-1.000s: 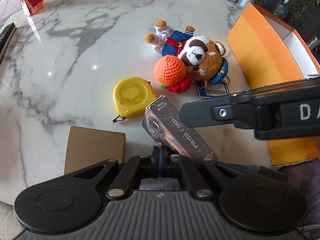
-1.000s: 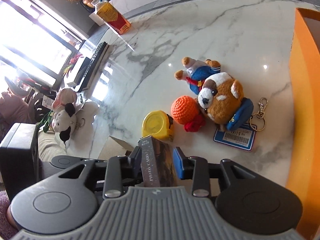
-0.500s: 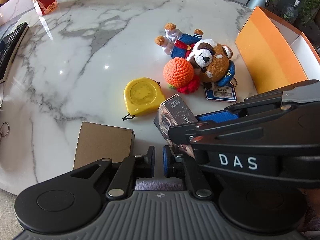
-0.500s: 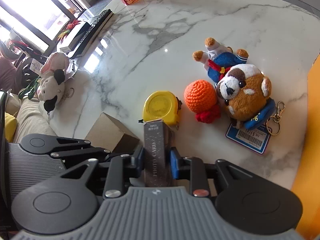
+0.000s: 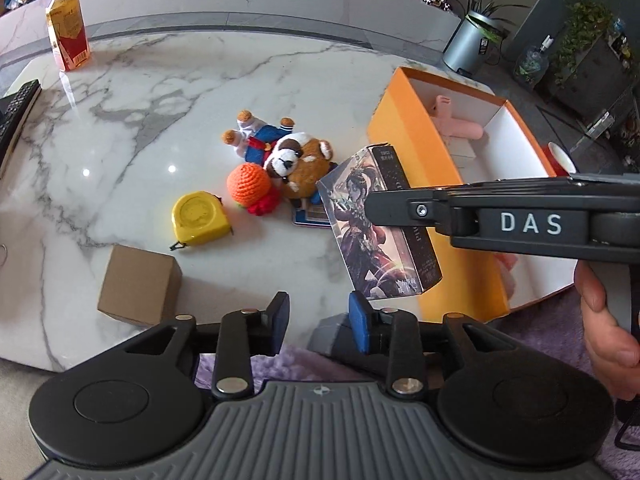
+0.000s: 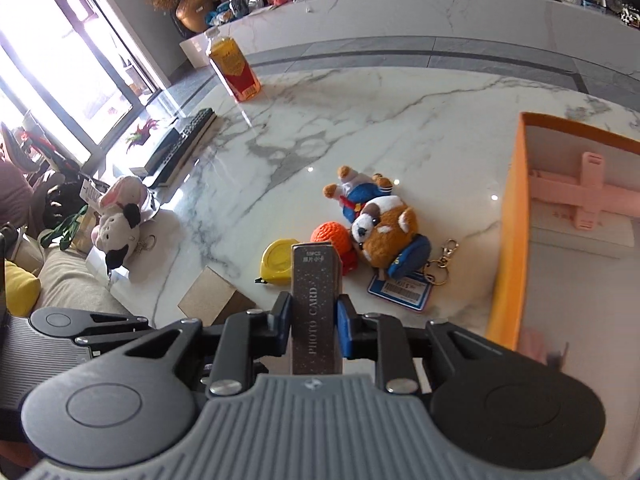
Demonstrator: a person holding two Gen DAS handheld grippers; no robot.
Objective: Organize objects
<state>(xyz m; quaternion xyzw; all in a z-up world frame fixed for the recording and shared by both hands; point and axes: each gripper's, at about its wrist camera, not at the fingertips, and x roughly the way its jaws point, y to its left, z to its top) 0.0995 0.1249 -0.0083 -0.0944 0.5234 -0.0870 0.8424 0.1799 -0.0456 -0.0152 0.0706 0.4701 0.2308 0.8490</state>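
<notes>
A juice carton stands at the far edge of a white marble tabletop, with a dark keyboard along its left rim. A plush rabbit and cow sit beside a sofa cushion. Beyond, a metal planter holds a spiky green plant near sunlit windows.

L hand-held gripper jaws opening, empty, R hand-held gripper closing, gripping box
</notes>
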